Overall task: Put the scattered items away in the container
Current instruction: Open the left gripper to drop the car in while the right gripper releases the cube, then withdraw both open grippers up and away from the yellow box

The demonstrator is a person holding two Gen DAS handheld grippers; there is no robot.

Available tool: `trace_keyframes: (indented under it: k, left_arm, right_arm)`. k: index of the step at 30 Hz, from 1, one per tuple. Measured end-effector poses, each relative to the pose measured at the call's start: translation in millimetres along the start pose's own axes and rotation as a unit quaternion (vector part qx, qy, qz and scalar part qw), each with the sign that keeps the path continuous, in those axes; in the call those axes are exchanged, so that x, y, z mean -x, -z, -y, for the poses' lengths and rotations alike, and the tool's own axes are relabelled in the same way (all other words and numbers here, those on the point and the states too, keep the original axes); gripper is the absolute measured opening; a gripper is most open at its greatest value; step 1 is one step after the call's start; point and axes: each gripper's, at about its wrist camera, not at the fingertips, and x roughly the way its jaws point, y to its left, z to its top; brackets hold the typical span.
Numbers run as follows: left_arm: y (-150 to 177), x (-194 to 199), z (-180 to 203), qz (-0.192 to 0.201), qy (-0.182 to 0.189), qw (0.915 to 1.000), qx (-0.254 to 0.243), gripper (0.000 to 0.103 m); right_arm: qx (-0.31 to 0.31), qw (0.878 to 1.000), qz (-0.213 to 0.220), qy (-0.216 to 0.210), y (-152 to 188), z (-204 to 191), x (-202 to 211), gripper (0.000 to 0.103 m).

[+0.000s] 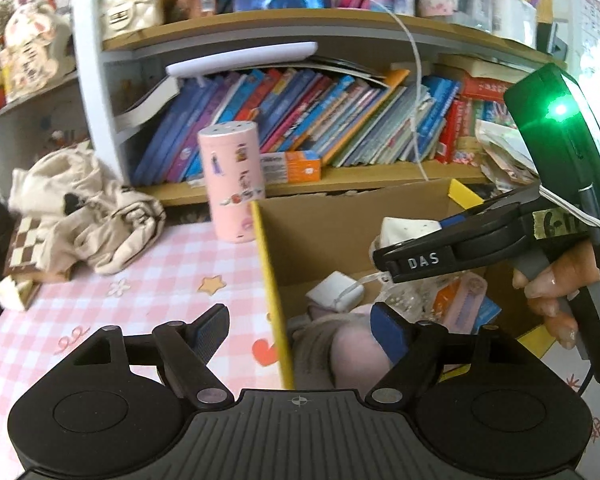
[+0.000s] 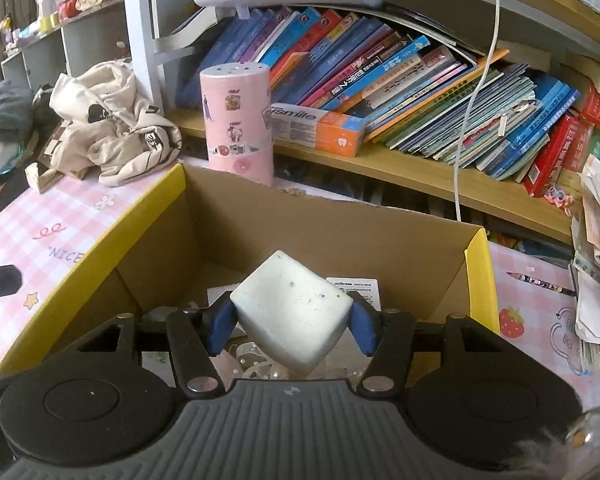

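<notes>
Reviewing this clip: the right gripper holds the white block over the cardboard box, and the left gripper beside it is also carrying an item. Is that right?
Not quite. The right gripper does hold the white block over the cardboard box, but the left gripper carries nothing: the left wrist view shows its fingers spread apart with no item between them, astride the box's yellow-edged wall.

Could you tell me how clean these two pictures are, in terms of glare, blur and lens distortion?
Left wrist view: a green lamp flares on the right gripper, the window corner at upper right is blown out, and the shelf bows from the fisheye. Right wrist view: daylight is even, the white block over the cardboard box is sharp, and only the bottom right corner smears.
</notes>
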Motion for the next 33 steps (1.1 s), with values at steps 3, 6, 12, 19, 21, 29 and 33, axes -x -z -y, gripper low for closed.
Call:
trace_keyframes:
  k: [3,6,12,19,21,29,33]
  left_arm:
    - [1,4,-3,0.003,-0.004,1.0000,0.006,0.080]
    - [1,8,-3,0.007,-0.006,0.9999,0.005,0.080]
    - [3,16,-1,0.011,-0.006,0.9999,0.001,0.080]
    - [6,28,4,0.024,0.005,0.9997,-0.008,0.080]
    - [9,34,5,0.029,0.007,0.9995,-0.008,0.080]
    - [21,57,-3,0.043,0.021,0.9988,0.001,0.080]
    - [25,68,-9,0.049,0.033,0.9982,-0.001,0.080]
  right_arm:
    - [0.000,1.000,0.010,0.002,0,0,3,0.071]
    - [-0.005,1.000,0.023,0.002,0,0,9,0.074]
    - [-0.016,0.999,0.050,0.008,6,0,30,0.077]
    - [-0.040,0.996,0.067,0.030,24,4,59,0.081]
    - [-0.048,0.995,0.074,0.039,29,4,68,0.082]
    - [-0.073,0.990,0.098,0.072,55,-7,105,0.085]
    - [-0.087,0.987,0.101,0.089,68,-18,121,0.085]
